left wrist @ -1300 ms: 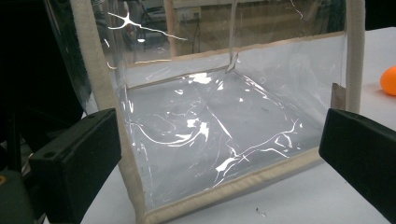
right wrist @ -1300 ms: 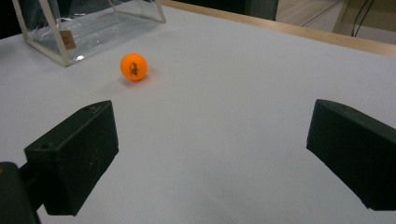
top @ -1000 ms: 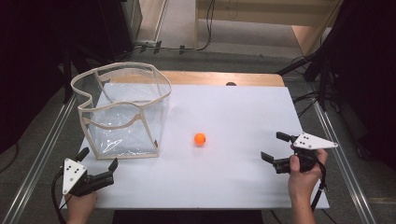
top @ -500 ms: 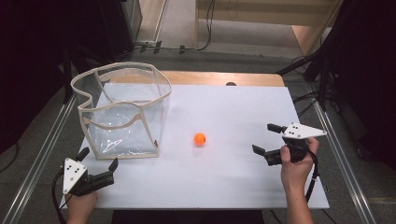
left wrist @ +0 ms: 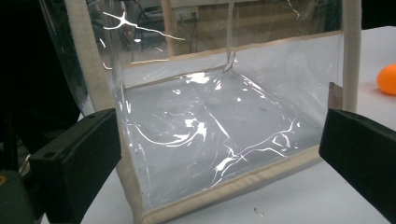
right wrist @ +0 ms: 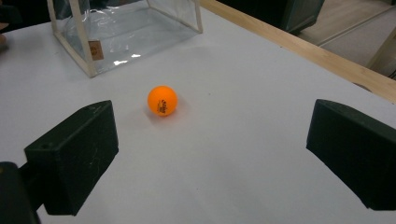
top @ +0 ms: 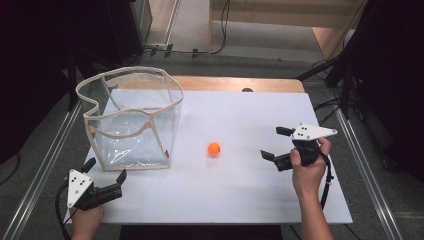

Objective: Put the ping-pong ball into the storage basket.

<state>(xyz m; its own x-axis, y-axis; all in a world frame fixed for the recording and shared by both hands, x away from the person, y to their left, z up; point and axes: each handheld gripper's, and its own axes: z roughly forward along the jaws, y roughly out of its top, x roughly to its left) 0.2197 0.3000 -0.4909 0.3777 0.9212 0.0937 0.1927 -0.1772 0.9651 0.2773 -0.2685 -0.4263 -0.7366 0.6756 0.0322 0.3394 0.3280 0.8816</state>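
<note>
Smooth, round orange ball (top: 214, 148) resting on the matte white counter (top: 240, 190), well apart from the right claw (top: 276, 143), whose blocky black jaws gape wide and empty toward it. Left claw (top: 106, 173) likewise spread open, holding nothing, just beside the glossy, crinkled clear-plastic bin (top: 132, 122) with cream fabric edging.

White table (top: 235, 195) here, with a bare wooden strip (top: 240, 83) along its far edge. The landmark is the clear plastic bin (top: 131, 122) with cream trim, standing upright on the white top at the near-left. To the right of the bin, apart from it, an orange ball (top: 214, 148) sits on the surface. Beyond the ball, a small dark spot (top: 247, 90) marks the wooden strip.
</note>
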